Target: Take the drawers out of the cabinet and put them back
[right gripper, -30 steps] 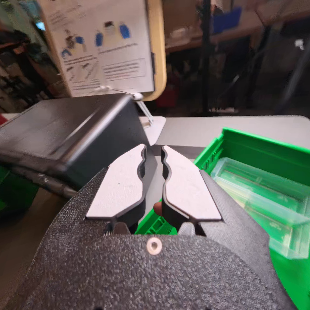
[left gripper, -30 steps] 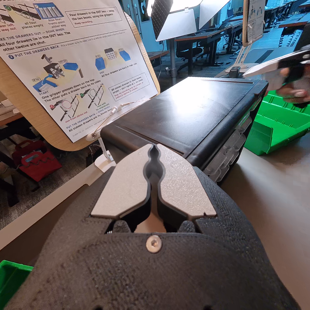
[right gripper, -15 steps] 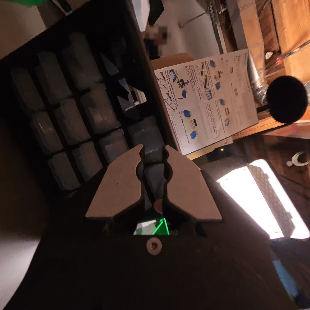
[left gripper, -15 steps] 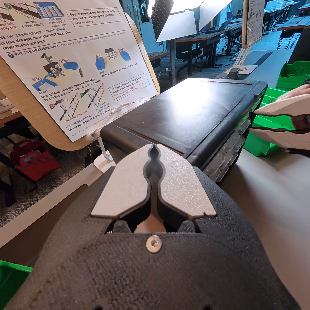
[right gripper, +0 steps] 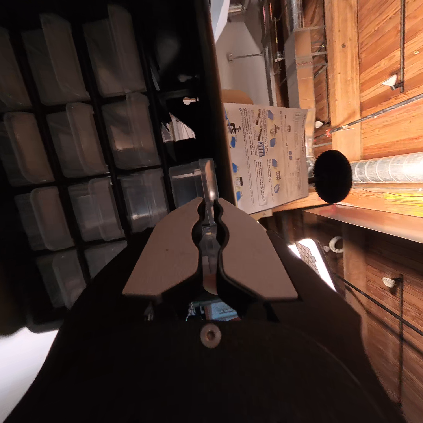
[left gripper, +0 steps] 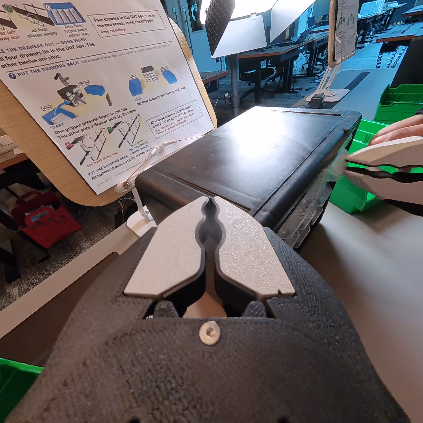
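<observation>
A black cabinet (left gripper: 251, 155) with a grid of clear drawers stands on the table. My left gripper (left gripper: 209, 201) is shut and empty, with its tips at the cabinet's near top edge. My right gripper (right gripper: 210, 201), turned on its side, is shut on the front handle of a clear drawer (right gripper: 185, 185) in the cabinet's top row. It also shows in the left wrist view (left gripper: 348, 163), at the cabinet's front top edge. Two top-row slots (right gripper: 176, 128) beside that drawer are empty. The other drawers (right gripper: 135, 196) sit in place.
A green bin (left gripper: 357, 192) stands on the table just beyond the cabinet's front. Another green bin (left gripper: 11, 384) is at my near left. An instruction board (left gripper: 103, 91) on a stand leans behind the cabinet. A black foam ball (right gripper: 332, 176) shows in the right wrist view.
My right gripper moved from over the green bin to the cabinet front, turned on its side and closed on a top-row drawer's handle. The left gripper has not moved.
</observation>
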Available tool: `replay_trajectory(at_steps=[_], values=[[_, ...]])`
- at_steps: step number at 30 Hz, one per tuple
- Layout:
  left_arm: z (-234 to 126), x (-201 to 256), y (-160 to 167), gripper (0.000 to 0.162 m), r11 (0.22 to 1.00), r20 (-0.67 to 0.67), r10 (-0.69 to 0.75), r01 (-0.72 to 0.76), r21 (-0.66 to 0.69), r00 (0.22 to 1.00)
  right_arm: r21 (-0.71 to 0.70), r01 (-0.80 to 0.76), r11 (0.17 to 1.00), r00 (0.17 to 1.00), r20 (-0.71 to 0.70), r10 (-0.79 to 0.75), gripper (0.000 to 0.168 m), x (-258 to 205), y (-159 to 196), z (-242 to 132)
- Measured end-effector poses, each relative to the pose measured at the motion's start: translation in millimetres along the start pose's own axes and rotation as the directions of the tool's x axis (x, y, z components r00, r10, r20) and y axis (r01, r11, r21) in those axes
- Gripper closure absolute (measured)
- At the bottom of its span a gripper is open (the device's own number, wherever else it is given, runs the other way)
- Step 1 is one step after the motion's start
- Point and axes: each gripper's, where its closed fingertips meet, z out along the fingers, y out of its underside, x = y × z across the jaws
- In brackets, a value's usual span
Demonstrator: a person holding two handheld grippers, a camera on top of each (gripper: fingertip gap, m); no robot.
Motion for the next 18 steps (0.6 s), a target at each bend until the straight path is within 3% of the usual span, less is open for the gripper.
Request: replay_trajectory(at_steps=[7,13,18], values=[[0,0,0,0.162,1.0,0.001,0.0,0.0,0.001,1.0,0.073,-0.159,0.985,0.978,0.15,0.146,0.161,5,-9,-34],[0,0,0,0.162,1.0,0.008,0.009,-0.009,-0.002,1.0,0.068,-0.149,0.987,0.977,0.163,0.136,0.141,13,-8,-22],[0,0,0,0.162,1.0,0.005,0.008,-0.008,-0.002,1.0,0.039,-0.234,0.971,0.922,0.324,0.209,0.139,9,-10,-12]])
